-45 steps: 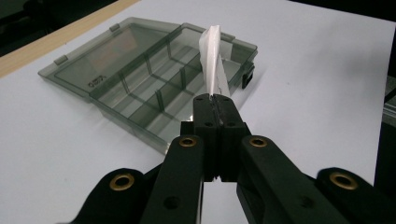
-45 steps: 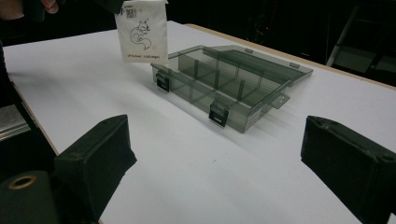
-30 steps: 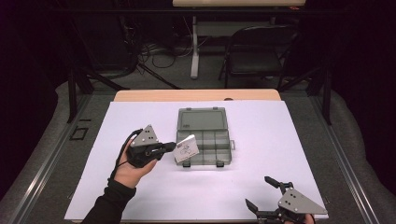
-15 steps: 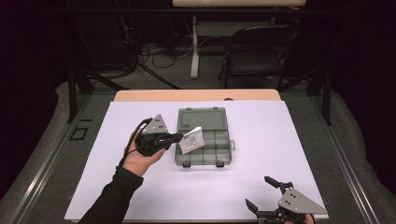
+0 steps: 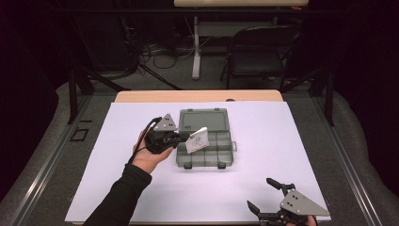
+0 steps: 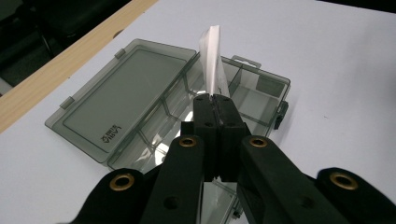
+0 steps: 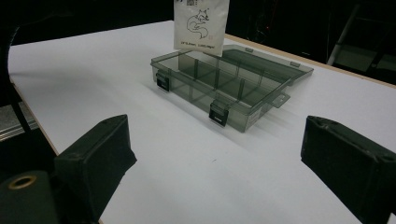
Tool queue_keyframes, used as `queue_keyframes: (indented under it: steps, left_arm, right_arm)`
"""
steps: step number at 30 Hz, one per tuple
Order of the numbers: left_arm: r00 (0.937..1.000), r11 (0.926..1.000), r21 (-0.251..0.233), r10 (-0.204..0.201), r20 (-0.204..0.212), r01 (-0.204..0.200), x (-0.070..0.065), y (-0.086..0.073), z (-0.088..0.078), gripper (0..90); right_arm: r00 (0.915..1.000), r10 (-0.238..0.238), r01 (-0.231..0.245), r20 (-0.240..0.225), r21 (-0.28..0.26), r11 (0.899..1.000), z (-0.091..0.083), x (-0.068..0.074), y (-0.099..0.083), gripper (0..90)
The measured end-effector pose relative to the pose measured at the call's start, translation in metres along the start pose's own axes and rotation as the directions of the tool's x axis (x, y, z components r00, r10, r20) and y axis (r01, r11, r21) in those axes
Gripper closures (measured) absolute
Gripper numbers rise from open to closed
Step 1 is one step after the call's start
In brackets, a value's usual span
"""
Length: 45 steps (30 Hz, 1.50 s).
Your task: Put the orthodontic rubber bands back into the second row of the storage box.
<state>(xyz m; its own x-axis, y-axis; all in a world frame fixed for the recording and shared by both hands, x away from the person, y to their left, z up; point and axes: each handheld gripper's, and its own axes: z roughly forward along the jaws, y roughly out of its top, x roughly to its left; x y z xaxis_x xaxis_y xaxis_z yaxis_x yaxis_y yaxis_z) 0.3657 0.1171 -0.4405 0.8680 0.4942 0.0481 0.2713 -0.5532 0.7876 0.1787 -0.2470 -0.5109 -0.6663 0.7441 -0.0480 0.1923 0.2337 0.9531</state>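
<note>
A smoky clear compartment box (image 5: 207,146) lies open mid-table, its lid (image 5: 204,120) flat toward the far side. My left gripper (image 5: 184,137) is shut on a small white packet (image 5: 196,140) with a fox drawing, held above the box's left compartments. In the left gripper view the jaws pinch the packet (image 6: 212,60) edge-on over the box (image 6: 159,112). The right gripper view shows the packet (image 7: 201,25) hanging over the box (image 7: 224,84). My right gripper (image 5: 264,194) rests near the table's front right edge, jaws wide apart and empty.
A white sheet (image 5: 282,141) covers the table, with a wooden strip (image 5: 197,96) along its far edge. A folding chair (image 5: 256,56) and a stand with cables stand beyond on the dark floor. Bare sheet lies all around the box.
My left hand has carried the packet to the right and slightly farther away, from beside the box to above its left compartments. The right gripper has stayed put.
</note>
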Motion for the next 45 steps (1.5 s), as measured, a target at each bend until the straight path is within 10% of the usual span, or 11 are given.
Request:
queue_keyframes:
  steps: [45]
  left_arm:
    - [0.9973, 0.9932, 0.116, -0.017, 0.072, 0.009, -0.01, -0.022, 0.052, 89.5]
  right_arm:
    - [1.0, -0.003, 0.003, -0.002, 0.002, 1.0, -0.001, 0.0, 0.0, 8.0]
